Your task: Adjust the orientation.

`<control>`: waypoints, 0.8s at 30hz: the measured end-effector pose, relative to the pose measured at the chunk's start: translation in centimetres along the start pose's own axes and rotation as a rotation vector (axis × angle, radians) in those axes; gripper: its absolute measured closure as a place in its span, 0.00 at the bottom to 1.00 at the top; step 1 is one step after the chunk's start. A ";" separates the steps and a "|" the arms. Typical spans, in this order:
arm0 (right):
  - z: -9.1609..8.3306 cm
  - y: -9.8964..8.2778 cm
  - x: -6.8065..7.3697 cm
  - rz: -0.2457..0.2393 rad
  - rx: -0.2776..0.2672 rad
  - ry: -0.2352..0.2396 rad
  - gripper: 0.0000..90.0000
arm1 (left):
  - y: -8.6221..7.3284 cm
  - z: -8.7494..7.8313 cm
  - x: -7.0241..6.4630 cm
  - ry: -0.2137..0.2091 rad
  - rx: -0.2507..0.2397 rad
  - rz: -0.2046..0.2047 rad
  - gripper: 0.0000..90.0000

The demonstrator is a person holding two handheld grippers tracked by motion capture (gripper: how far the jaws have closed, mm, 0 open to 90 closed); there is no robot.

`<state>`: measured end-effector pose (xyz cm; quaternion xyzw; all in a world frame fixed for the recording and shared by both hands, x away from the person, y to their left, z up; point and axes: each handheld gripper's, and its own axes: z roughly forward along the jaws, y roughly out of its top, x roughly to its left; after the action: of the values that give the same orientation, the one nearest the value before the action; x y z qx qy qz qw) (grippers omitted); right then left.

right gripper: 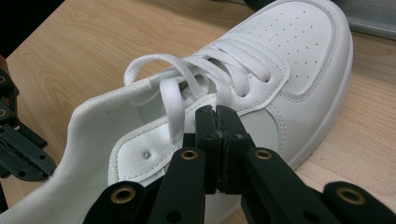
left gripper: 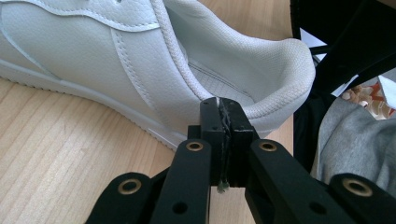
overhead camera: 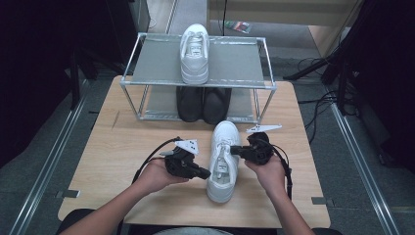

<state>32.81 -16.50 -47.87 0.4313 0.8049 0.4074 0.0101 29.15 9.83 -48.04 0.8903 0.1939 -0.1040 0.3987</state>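
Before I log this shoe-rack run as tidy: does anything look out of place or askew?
One white sneaker lies on the table between both tongs, apart from its mate on the rack's top shelf. Its lace hangs loose over the collar. Nothing looks damaged.

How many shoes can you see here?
4: one white shoe on the rack's top shelf, two black shoes on the lower shelf, one white shoe on the table between the grippers. The rack may hide others.
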 end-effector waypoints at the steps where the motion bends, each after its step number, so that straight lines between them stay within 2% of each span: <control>1: 0.0 0.0 0.0 0.000 -0.001 0.000 1.00 | 0.0 0.0 0.0 0.000 0.000 0.000 0.99; 6: -0.2 -0.1 0.0 0.002 -0.006 -0.005 0.99 | 0.2 0.3 -0.2 -0.008 0.001 0.004 0.99; 10: -0.7 -0.3 -0.3 0.022 -0.025 -0.007 1.00 | 0.8 1.0 -0.5 -0.036 0.017 0.017 0.99; 14: -1.2 -0.5 -0.3 0.029 -0.043 -0.028 0.99 | 1.2 1.5 -0.8 -0.052 0.029 0.036 0.99; 16: -1.7 -0.7 -0.3 0.029 -0.059 -0.045 0.97 | 1.6 2.3 -1.2 -0.067 0.028 0.048 0.97; 22: -2.8 -1.4 -0.1 0.025 -0.085 -0.078 0.94 | 2.5 3.2 -1.7 -0.069 0.043 0.084 0.99; 24: -3.2 -1.6 -0.1 0.031 -0.094 -0.083 0.92 | 2.8 3.3 -1.7 -0.073 0.027 0.080 1.00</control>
<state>30.59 -19.06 -46.81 0.4593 0.7769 0.4269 0.0574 28.74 5.19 -47.83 0.8982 0.1420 -0.1232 0.3972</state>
